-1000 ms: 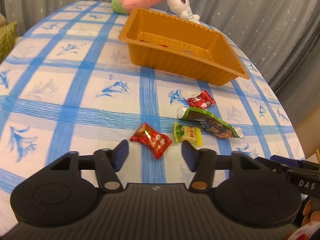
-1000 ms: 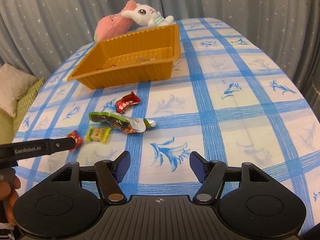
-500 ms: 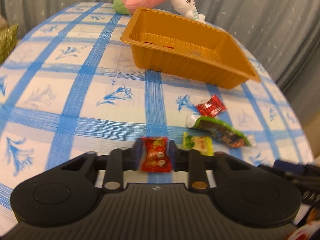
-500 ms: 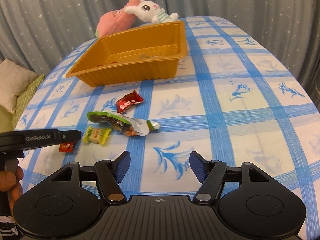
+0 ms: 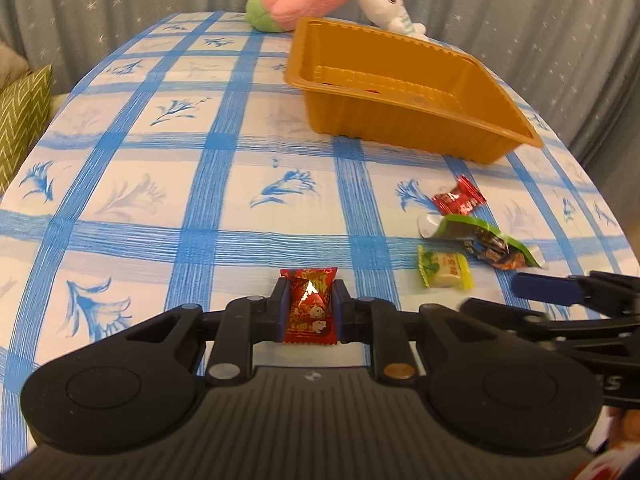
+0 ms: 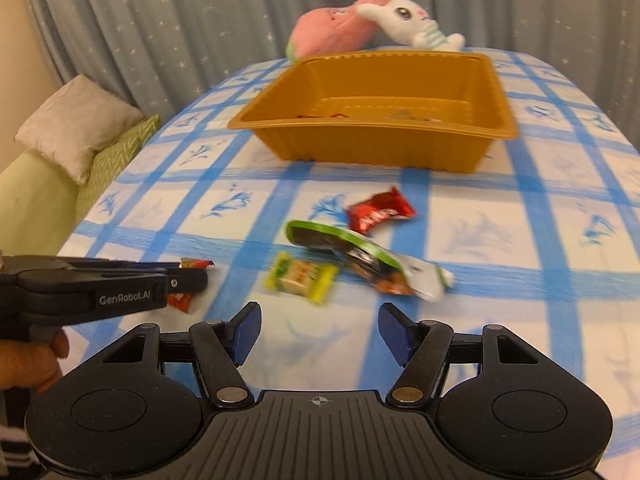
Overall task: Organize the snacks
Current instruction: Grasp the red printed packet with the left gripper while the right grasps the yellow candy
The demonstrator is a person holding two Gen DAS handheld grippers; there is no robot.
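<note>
My left gripper [image 5: 309, 307] is shut on a red candy packet [image 5: 309, 304], held above the checked tablecloth; it also shows in the right wrist view [image 6: 188, 278] at the left. My right gripper [image 6: 318, 330] is open and empty, just short of a yellow-green candy [image 6: 302, 277]. A green-edged dark snack bag [image 6: 360, 262] and a red wrapper [image 6: 380, 213] lie beyond it. The orange tray [image 6: 384, 148] stands farther back, with a few small snacks on its floor. In the left wrist view the tray [image 5: 404, 120] is at the upper right and the loose snacks [image 5: 444, 270] at the right.
A pink plush [image 6: 328, 28] and a white bunny plush [image 6: 412, 20] lie behind the tray at the table's far edge. A sofa with a white cushion [image 6: 76, 124] and a green cushion [image 6: 116, 152] stands left of the table. Grey curtains hang behind.
My left gripper closed on the red candy packet and lifted it off the cloth. My right gripper moved forward and left toward the loose snacks, still open.
</note>
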